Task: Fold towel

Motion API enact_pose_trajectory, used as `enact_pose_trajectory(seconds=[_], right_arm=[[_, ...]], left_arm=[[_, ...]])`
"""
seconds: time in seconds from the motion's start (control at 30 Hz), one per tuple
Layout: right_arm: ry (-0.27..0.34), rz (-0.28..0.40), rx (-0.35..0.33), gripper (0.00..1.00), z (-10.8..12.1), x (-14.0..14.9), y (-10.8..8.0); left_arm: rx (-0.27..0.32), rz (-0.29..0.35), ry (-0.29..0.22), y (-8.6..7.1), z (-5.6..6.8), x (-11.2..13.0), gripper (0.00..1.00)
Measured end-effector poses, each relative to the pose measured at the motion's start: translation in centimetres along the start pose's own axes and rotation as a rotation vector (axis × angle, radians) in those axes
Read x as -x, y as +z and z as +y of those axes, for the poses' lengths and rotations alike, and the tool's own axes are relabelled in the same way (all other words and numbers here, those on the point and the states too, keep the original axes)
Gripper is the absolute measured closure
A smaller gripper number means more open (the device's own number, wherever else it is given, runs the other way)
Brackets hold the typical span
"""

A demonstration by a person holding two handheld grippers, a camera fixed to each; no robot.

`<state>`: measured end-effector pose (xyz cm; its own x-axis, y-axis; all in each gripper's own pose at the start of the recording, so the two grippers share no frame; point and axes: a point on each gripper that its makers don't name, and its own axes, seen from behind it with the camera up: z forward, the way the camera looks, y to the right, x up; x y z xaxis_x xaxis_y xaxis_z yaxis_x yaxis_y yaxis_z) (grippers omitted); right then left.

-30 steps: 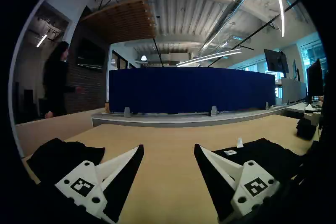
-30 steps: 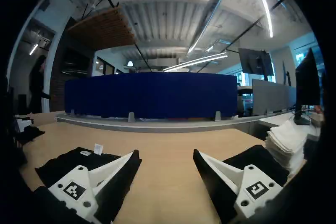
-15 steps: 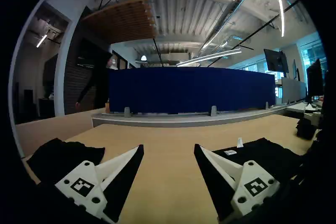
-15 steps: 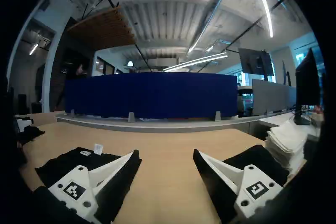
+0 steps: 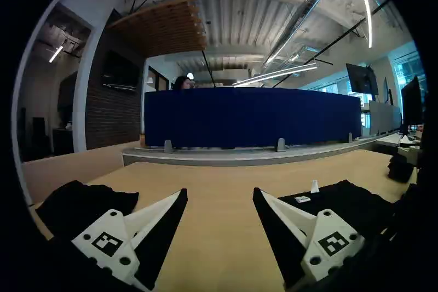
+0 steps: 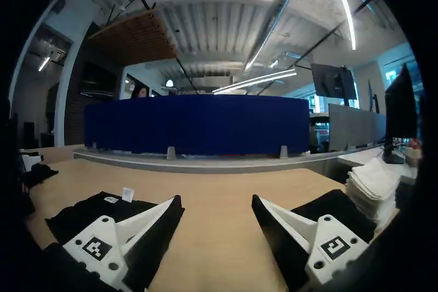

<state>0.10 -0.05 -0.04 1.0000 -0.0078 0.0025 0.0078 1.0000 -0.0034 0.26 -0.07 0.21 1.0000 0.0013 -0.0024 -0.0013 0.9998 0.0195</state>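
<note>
In the left gripper view, a loose black cloth (image 5: 82, 207) lies at the lower left on the pale wooden tabletop (image 5: 219, 174), partly behind my left gripper (image 5: 219, 190). Its white fingers stand spread wide with bare wood between them, gripping nothing. At the lower right of that view lies the flat black fabric towel with a small white tag (image 5: 350, 199), beside the right-hand finger and reaching toward the frame's right edge. A long blue partition panel (image 5: 246, 116) crosses the middle distance. In the right gripper view, what I take to be the same tagged towel (image 6: 87, 210) sits at the lower left, to the left of my right gripper (image 6: 216, 198), which is likewise spread and empty. A second dark cloth (image 6: 339, 201) lies at the lower right, with a stack of folded white towels (image 6: 378, 179) just beyond it at the right edge. So I judge the tagged towel lies between the two tongs. Its long axis seems to run across the frame rather than away from me, though the low camera angle leaves that unsettled. Neither hand looks clearly nearer. To take an edge, each would have to turn inward, the left tongs rightward and the right tongs leftward.
</note>
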Motion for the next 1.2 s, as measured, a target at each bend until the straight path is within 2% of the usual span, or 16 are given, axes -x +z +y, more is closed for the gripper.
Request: enact_pose_trajectory(seconds=[0.2, 0.4, 0.57, 0.87, 1.0, 1.2], right_arm=[[-0.029, -0.016, -0.004, 0.0, -0.4, -1.1, -0.6], [-0.017, 0.012, -0.003, 0.0, -0.9, -5.3, -1.2], [-0.02, 0.012, -0.004, 0.0, -1.1, -8.9, -1.3], [-0.031, 0.034, 0.03, 0.0, -0.6, -15.9, -1.7], [-0.036, 0.03, 0.032, 0.0, -0.8, -17.8, -1.8], [-0.043, 0.026, -0.001, 0.0, -1.8, -20.2, -1.8]], left_arm=[[0.007, 0.02, -0.014, 0.3, 0.3, -2.0, 0.12], [0.017, 0.025, -0.035, 0.3, 0.5, -5.3, 0.12], [0.016, 0.032, -0.039, 0.2, 0.3, -9.0, 0.12], [0.034, 0.02, -0.041, -0.3, 0.8, -14.9, 0.12], [0.044, 0.002, -0.038, -0.4, 1.0, -16.5, 0.12], [0.085, -0.028, -0.034, -0.6, 1.8, -18.4, 0.12]])
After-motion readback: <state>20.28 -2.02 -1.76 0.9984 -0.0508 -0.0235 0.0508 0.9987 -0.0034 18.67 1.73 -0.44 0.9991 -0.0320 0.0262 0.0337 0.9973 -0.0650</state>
